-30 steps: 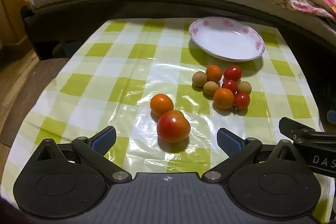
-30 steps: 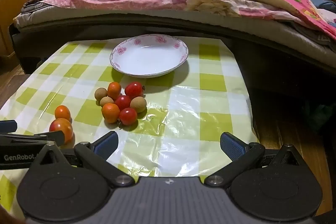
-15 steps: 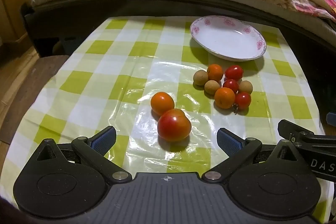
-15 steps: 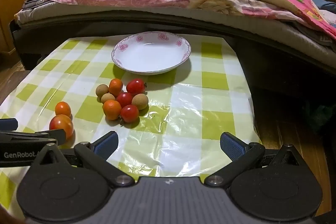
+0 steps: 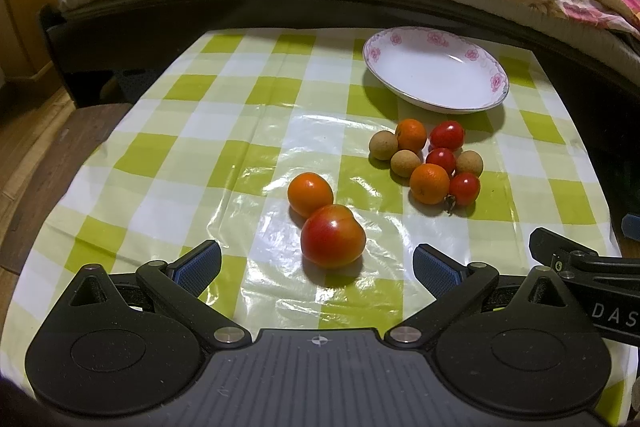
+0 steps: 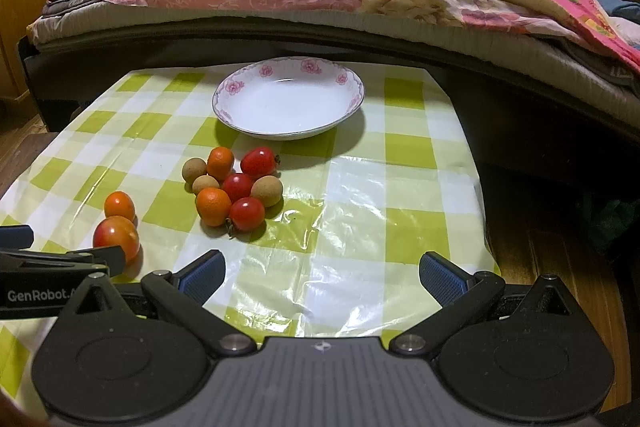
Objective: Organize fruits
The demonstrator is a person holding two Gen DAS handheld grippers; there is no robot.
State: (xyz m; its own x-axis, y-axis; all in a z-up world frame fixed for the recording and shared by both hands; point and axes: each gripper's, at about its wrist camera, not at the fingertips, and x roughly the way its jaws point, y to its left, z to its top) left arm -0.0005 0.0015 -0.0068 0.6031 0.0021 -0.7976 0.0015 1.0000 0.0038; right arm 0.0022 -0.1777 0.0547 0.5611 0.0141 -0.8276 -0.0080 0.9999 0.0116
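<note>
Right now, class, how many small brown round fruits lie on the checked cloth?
3, all in the cluster before the plate: one at its far left, one just nearer, and one on the right side. Another could hide behind the cluster.

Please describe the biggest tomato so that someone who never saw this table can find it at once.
Start at the white floral plate on the checked tablecloth, then come toward the near edge, past the cluster of small fruits. Two fruits sit apart there, touching. The large tomato is the nearer one, red-orange, bigger than any other fruit.
</note>
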